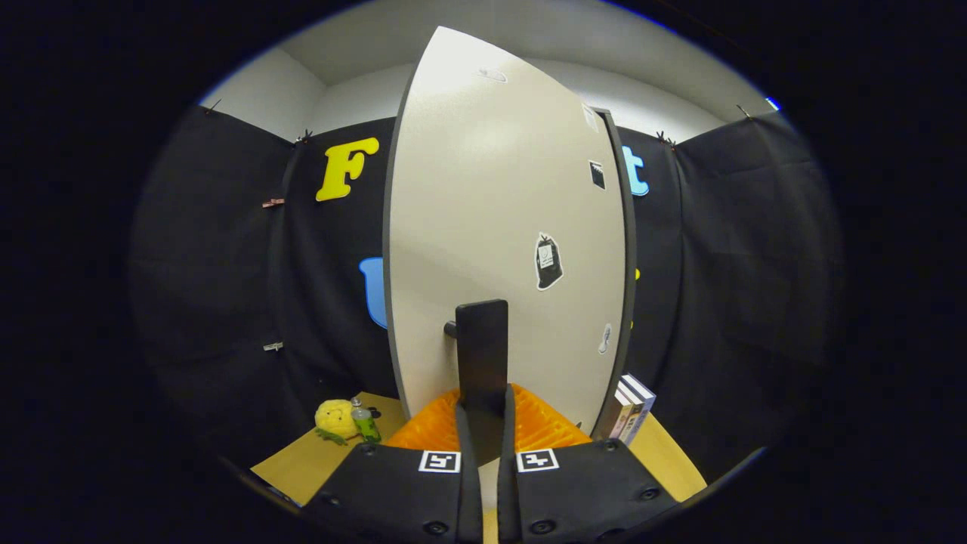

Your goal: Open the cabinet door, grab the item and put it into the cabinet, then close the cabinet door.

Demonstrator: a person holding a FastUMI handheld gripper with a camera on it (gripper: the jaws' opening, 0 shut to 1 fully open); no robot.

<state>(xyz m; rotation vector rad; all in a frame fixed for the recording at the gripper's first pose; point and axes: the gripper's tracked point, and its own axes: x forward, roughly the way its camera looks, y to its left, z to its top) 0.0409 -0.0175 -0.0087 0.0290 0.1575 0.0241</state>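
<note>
Both fingers [461, 423] of the gripper [483, 434] pinch the dark handle [481, 355] of the cabinet door [491, 227].
From the door: the handle sticks out low on its pale front. A yellow plush toy [335, 418] and a small green bottle [366, 423] sit on the table [302, 461] off to its left, books [633, 408] stand just to its right.

Surfaces ahead of my fingers
Smooth matt white laminate cabinet door [483, 227]; matt black handle [481, 355]; fuzzy yellow plush toy [335, 419]; wood-look tabletop [310, 461].

One cabinet door [491, 227], one handle [482, 355], one plush toy [336, 419], one bottle [366, 425].
</note>
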